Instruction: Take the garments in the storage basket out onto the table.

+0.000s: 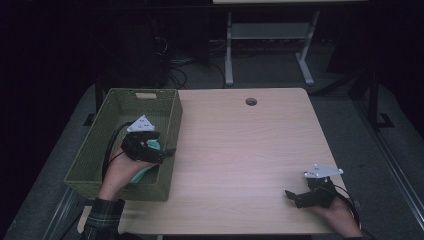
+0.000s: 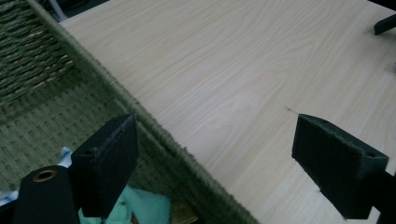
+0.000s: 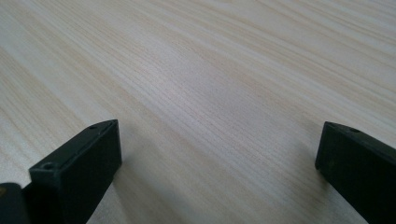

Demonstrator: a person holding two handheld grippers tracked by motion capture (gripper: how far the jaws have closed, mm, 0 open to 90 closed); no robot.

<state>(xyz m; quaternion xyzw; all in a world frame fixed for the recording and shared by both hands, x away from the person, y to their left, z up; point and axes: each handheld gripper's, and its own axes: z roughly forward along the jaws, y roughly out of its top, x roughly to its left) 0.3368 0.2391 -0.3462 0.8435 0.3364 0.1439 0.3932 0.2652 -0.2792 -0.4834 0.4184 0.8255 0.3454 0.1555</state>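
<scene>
Left claw (image 2: 215, 163) spread wide astride the green woven basket's (image 1: 172, 131) right rim, mint cloth (image 2: 144, 207) lying inside beneath it; a jaw could snag the rim, tipping the basket.

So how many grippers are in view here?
2. The left gripper hangs over the green basket's right wall; the right gripper sits low at the table's near right corner.

A basket (image 1: 107, 150) sits on the table's (image 1: 240, 150) left edge, cloth (image 2: 144, 207) inside.
</scene>
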